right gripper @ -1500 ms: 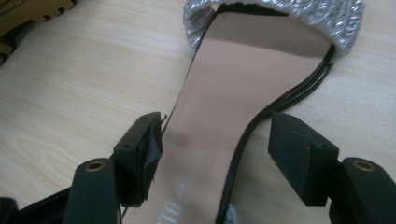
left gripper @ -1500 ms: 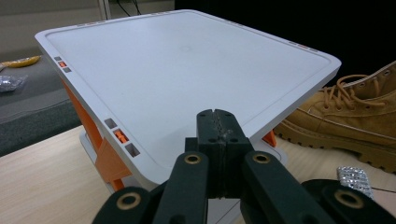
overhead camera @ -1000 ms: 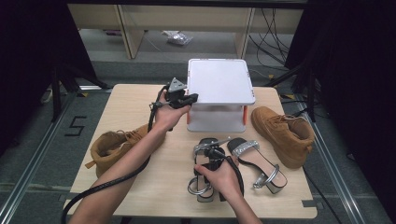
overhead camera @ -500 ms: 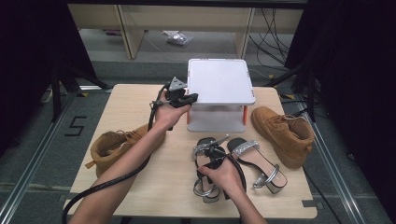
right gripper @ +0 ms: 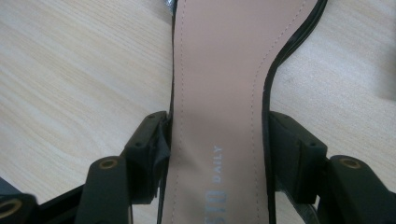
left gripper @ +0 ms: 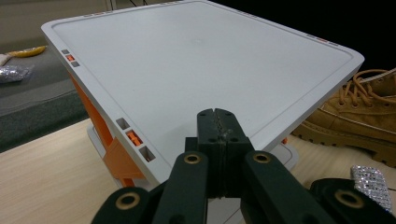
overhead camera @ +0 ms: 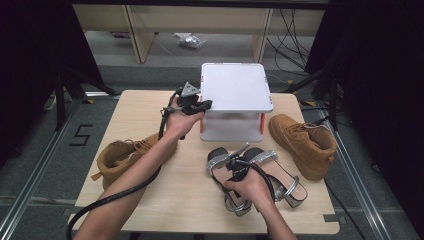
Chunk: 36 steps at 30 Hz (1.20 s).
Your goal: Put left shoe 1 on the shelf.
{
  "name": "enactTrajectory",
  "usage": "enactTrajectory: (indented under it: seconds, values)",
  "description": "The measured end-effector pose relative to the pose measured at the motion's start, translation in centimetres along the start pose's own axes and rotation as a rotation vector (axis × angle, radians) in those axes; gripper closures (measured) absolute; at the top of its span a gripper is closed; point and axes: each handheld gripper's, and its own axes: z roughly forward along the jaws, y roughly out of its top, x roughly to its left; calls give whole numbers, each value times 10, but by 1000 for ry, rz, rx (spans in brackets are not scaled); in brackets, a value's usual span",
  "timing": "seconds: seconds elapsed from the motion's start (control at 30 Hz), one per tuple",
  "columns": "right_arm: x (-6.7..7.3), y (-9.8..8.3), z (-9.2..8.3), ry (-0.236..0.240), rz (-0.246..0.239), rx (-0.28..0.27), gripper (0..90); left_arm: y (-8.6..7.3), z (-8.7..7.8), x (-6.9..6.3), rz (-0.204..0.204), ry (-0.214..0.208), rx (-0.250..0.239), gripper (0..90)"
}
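While I am watching from the high view, the right gripper [overhead camera: 234,167] is sitting over the left sandal [overhead camera: 225,172], the nearer-left one of a pair of black sandals with rhinestone straps lying on the front right part of the wooden table [overhead camera: 150,200]. In the right gripper view the jaws are straddling this sandal's tan insole [right gripper: 219,93] at its narrow waist: the left pad is lying against the sole's edge, the right pad is sitting just beside the black rim on the other side. The jaws have just been closing in on the sandal from wide open. I cannot tell whether both pads are already pressing, so I am logging a wide stance around the sole, not a confirmed grip. The sandal is lying flat on the table, touching its partner, the right sandal [overhead camera: 280,175].

The left gripper [overhead camera: 197,106] is hovering at the left edge of the white shoe rack [overhead camera: 235,87], which is standing at the middle back of the table on orange legs. In the left gripper view its jaws are pressed fully together with nothing between them, their tips over the rack's white top shelf [left gripper: 187,60].

One tan suede boot [overhead camera: 305,142] is lying to the right of the rack; the other tan boot [overhead camera: 125,155] is lying at the left, partly under the left forearm.
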Motion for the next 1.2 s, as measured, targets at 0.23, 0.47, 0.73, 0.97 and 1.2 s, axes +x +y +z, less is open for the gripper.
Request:
enactTrajectory:
  seconds: [0.23,0.47,0.73,0.97,1.2]
  values:
    - [6,-3,-2,-15,-40,-9,326,0,0,0,-6,0,1,892]
    - [9,1,4,-37,-61,31,291,1,1,1,-4,0,5,891]
    - [8,7,11,-28,-48,76,357,1,1,1,-3,-2,7,891]
    - [8,12,15,-58,-48,95,424,1,1,1,-4,-3,8,891]
    - [5,8,11,-36,-1,58,432,3,1,1,-10,1,18,894]
